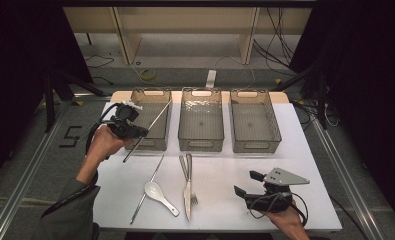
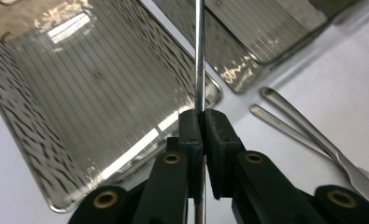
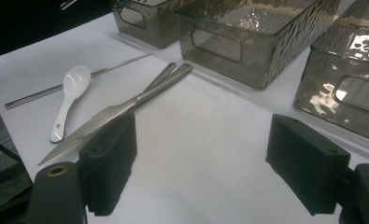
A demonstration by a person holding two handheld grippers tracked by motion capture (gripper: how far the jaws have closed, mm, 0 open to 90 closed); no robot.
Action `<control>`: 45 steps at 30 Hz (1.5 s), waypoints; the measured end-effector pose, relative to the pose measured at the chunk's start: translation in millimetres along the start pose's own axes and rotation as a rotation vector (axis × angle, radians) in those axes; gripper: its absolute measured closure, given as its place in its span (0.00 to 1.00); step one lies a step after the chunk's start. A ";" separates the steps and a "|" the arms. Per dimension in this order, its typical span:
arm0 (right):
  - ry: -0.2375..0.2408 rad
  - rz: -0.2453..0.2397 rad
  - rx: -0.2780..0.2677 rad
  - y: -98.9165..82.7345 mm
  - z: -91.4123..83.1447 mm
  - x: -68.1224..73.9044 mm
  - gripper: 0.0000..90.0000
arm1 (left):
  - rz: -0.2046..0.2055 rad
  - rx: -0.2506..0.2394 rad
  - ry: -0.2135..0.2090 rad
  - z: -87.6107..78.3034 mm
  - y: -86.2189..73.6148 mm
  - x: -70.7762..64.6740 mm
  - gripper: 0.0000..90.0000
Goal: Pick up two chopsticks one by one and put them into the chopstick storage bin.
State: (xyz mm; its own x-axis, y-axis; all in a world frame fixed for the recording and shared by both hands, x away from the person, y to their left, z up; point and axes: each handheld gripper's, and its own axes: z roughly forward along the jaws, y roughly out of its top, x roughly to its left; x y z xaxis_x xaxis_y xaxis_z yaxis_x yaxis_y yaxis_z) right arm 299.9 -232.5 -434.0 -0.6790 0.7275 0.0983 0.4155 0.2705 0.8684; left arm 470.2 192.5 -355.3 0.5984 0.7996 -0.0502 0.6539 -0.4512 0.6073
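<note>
My left gripper [image 1: 141, 132] is shut on a thin metal chopstick [image 1: 157, 119], which slants over the left grey bin [image 1: 161, 145]. In the left gripper view the chopstick [image 2: 200, 60] runs straight up from between the closed jaws [image 2: 203, 123], with that bin [image 2: 79, 98] below it. My right gripper [image 1: 246, 183] hovers low at the table's front right, open and holding nothing [image 3: 201, 140]. On the white table lie a second chopstick [image 1: 147, 187], a white spoon [image 1: 160, 197], a knife [image 1: 187, 197] and a fork [image 1: 193, 199].
A middle bin [image 1: 201, 125] and a right bin [image 1: 254, 125] stand beside the left one along the back. The knife [image 3: 107, 114] and spoon [image 3: 70, 91] lie left of my right jaws. White table surface [image 1: 225, 165] stretches between bins and cutlery.
</note>
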 end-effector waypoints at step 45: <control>0.011 0.001 -0.002 -0.8 0.3 -0.1 0.28 | -0.148 -0.090 0.136 63.9 31.9 69.0 0.94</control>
State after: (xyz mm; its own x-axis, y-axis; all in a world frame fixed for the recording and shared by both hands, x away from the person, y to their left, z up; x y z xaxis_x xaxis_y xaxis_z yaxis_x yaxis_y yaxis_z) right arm 299.8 -232.6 -434.8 -0.6854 0.7206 0.1045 0.4151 0.2689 0.8691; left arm 561.9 207.9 -390.0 0.4269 0.9033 -0.0411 0.6824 -0.2921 0.6700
